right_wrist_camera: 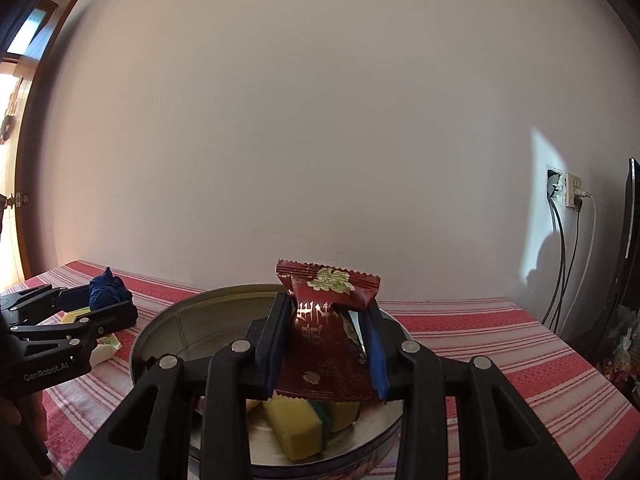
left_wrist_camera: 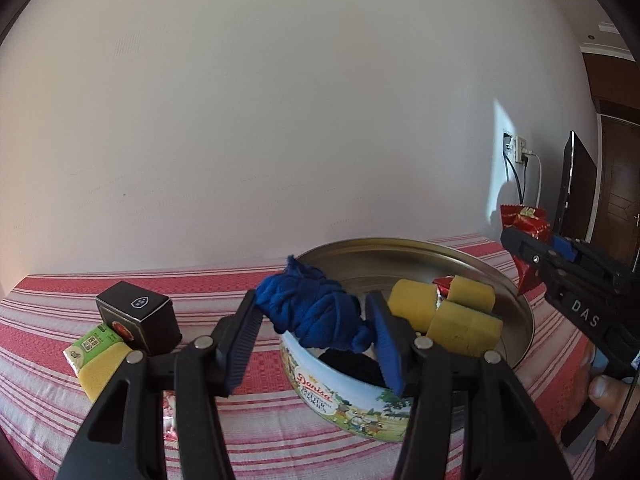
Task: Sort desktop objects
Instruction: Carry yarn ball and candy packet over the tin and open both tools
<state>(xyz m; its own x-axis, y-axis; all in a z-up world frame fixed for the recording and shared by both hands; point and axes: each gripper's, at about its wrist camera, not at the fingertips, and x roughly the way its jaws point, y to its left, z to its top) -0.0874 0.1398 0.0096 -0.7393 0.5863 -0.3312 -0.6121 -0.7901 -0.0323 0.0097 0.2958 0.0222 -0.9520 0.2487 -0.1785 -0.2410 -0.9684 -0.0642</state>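
You've got both loads in the air. Your left gripper [left_wrist_camera: 316, 340] is clamped on the blue bundle of cloth [left_wrist_camera: 316, 312], holding it just above the near rim of the round cookie tin [left_wrist_camera: 524, 320]. Your right gripper [right_wrist_camera: 328, 344] is pinched tight on the dark red snack packet [right_wrist_camera: 324, 328], which stands up between the pads over the open tin.

Inside the tin you already have yellow sponges [left_wrist_camera: 444, 312] and something dark lying beside them, so I'd judge this as the carry-and-drop step, well into the sort. Still out on the striped bench [left_wrist_camera: 240, 276] are a small black box [left_wrist_camera: 136, 320] and a green-labelled sponge pack [left_wrist_camera: 96, 356] touching it.

Next, ease each load fully over the tin's floor, not the rim, before you let go. The cloth hangs loosely and could drape over the edge; the packet looks light and may stick to a pad, so open wide.
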